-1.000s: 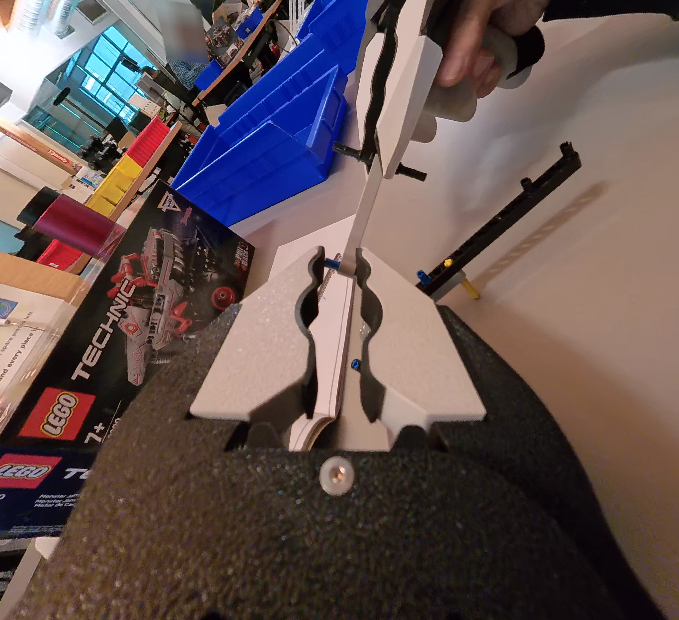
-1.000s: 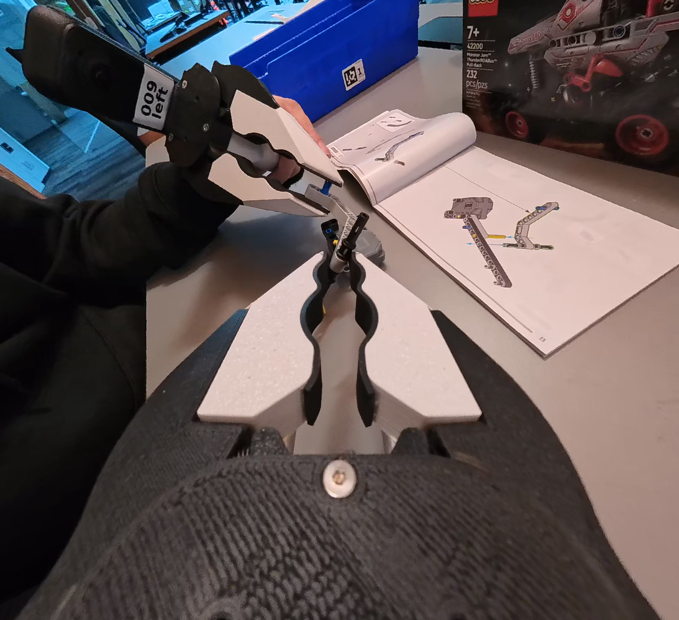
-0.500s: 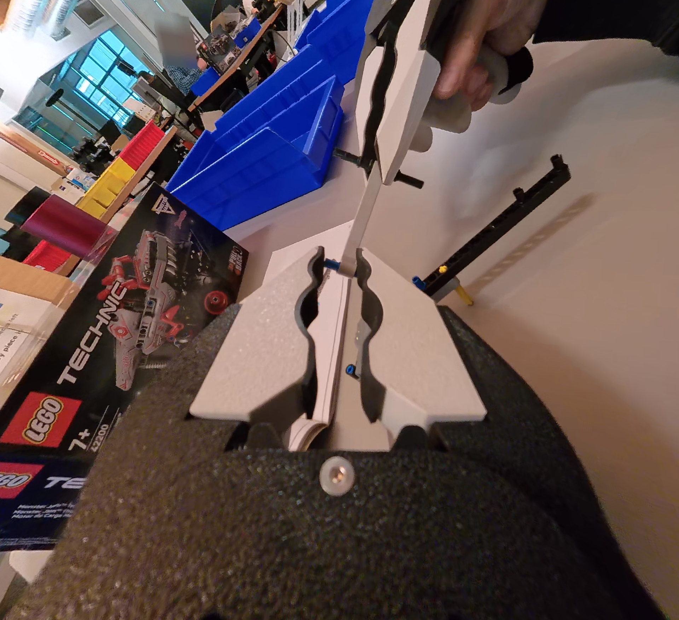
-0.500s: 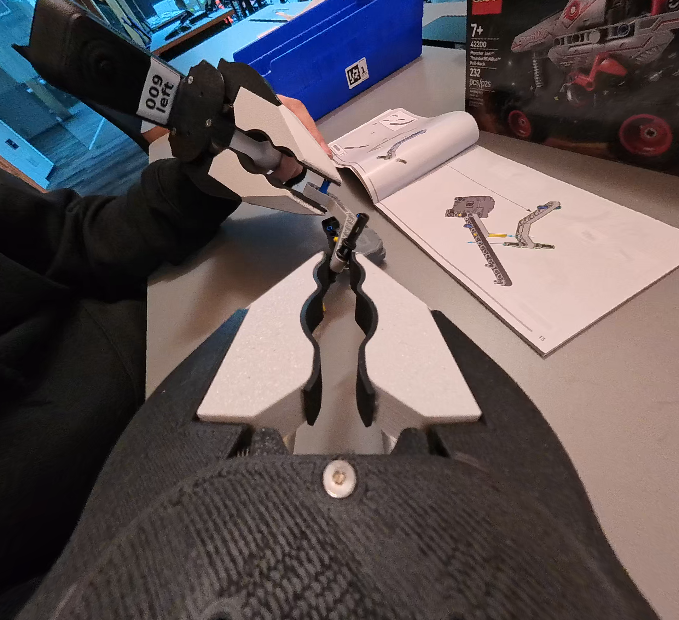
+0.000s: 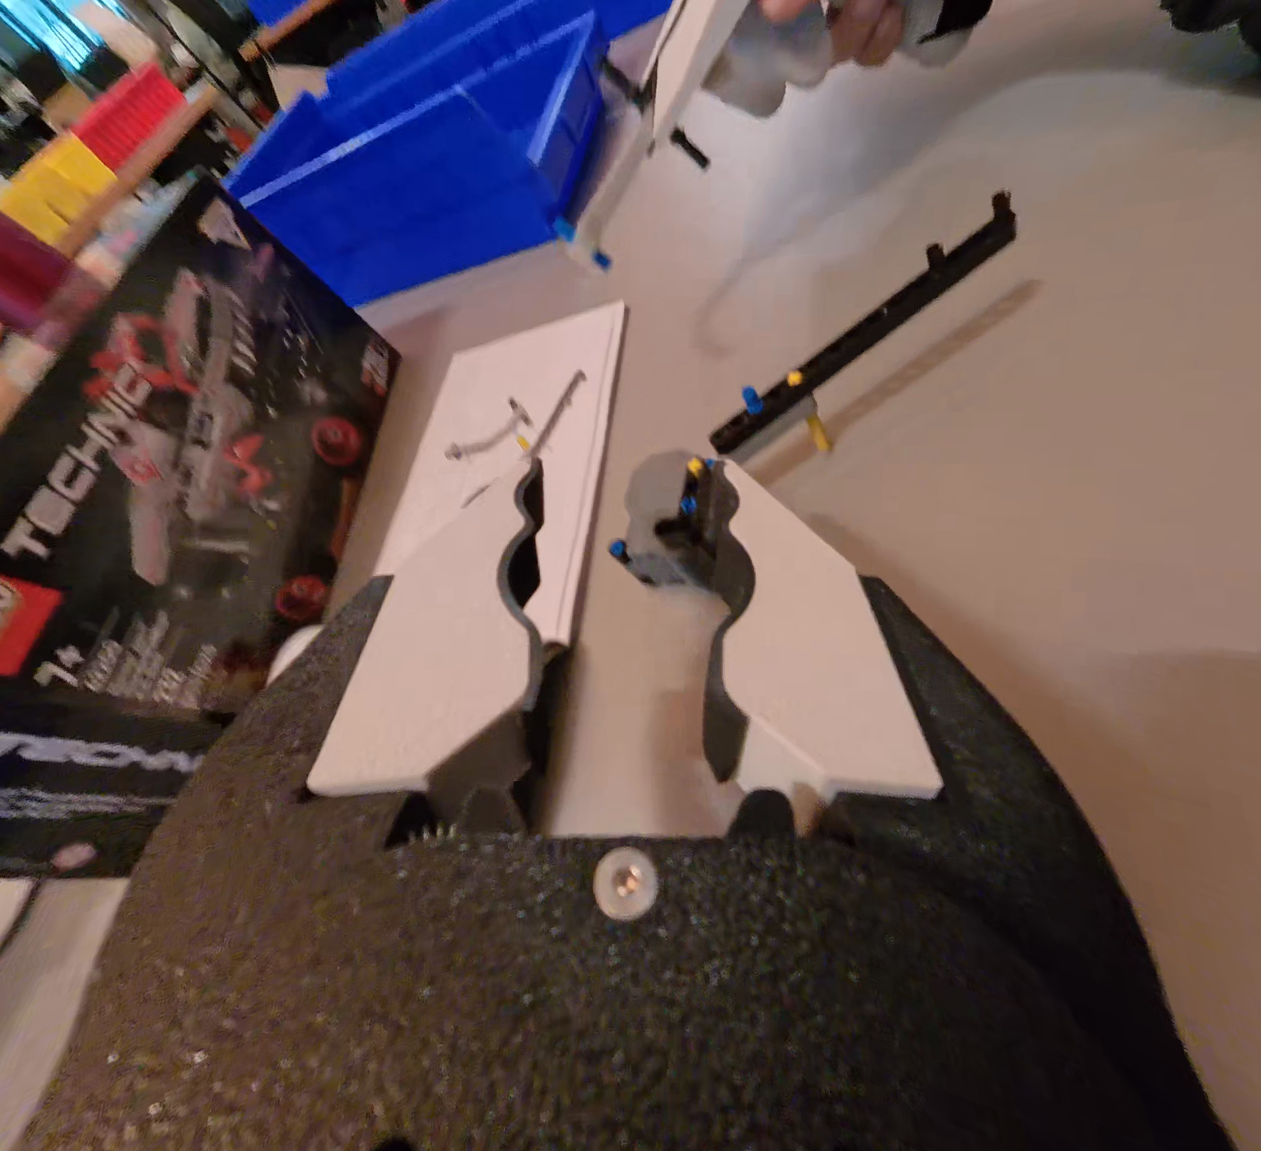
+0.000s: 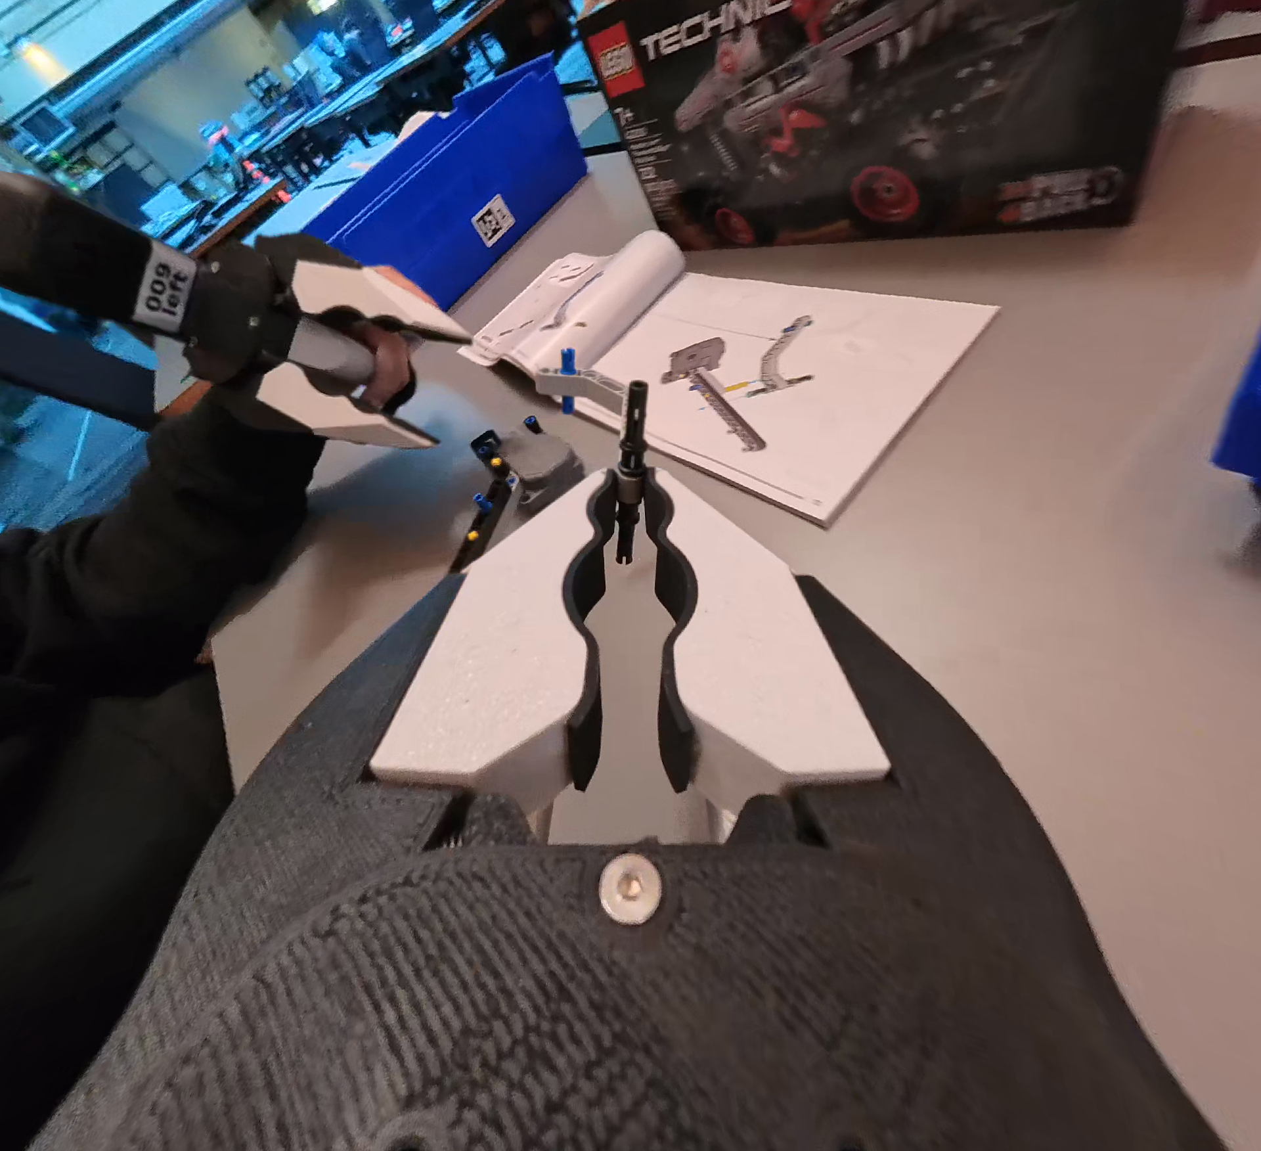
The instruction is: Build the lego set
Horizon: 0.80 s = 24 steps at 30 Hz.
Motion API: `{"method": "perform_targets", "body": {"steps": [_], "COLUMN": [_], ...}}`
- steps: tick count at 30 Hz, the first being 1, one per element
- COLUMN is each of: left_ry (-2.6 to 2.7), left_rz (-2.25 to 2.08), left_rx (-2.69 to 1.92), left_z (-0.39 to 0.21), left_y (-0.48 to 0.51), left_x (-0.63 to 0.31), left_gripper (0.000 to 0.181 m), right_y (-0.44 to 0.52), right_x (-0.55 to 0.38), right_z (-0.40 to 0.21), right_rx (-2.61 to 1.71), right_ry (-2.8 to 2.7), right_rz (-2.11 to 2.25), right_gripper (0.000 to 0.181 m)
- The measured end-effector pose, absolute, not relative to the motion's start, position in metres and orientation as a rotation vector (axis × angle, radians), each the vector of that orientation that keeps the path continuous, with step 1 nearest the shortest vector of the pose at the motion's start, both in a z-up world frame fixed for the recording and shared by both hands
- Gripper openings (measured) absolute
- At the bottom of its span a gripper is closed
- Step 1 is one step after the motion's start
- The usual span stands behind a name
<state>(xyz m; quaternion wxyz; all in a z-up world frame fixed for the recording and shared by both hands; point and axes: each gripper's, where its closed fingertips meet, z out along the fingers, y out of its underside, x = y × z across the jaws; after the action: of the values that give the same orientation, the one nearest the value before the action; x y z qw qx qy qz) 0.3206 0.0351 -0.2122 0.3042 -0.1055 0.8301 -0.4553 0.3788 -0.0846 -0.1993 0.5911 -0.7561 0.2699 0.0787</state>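
Observation:
My right gripper is shut on a black axle that points forward. A light grey beam with blue pins hangs on the axle's far end, in the air above the manual. In the left wrist view the right gripper is high at the top and the beam dangles below it. My left gripper is open and empty, low over the table. A dark grey block assembly lies between its fingertips, close to the right one. A long black beam with pins lies on the table beyond.
The open instruction manual lies on the table ahead. The set's box stands behind it, also at the left in the left wrist view. Blue bins stand at the back. A dark sleeve is at the left. Across from one pair of fingers to the other is roughly 15 cm.
My left gripper has opened, let go of the light grey beam and dropped back towards the table. The right gripper has lifted away with the axle and the beam on it.

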Motion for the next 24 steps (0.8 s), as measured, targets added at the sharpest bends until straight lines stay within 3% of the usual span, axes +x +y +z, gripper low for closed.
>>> {"method": "perform_targets", "body": {"steps": [6, 19, 22, 24], "left_ry": [2.327, 2.446, 2.423, 2.436], "left_rz": [-1.179, -1.263, -1.222, -1.208], "left_rx": [-0.472, -0.745, -0.76, -0.751], "left_z": [-0.242, -0.261, -0.263, -0.265], "left_y": [0.049, 0.043, 0.046, 0.044], "left_x": [0.311, 0.32, 0.325, 0.325], "left_gripper": [0.062, 0.038, 0.055, 0.053], "right_y": [-0.11, -0.109, -0.108, -0.107], "right_x": [0.389, 0.384, 0.383, 0.382], "right_z": [-0.193, -0.185, -0.184, -0.184], "right_rx": [-1.716, -1.734, -1.726, -1.727], "right_ry": [0.69, 0.642, 0.63, 0.623], "right_rz": [0.107, 0.074, 0.078, 0.083], "right_gripper": [0.005, 0.005, 0.005, 0.005]}}
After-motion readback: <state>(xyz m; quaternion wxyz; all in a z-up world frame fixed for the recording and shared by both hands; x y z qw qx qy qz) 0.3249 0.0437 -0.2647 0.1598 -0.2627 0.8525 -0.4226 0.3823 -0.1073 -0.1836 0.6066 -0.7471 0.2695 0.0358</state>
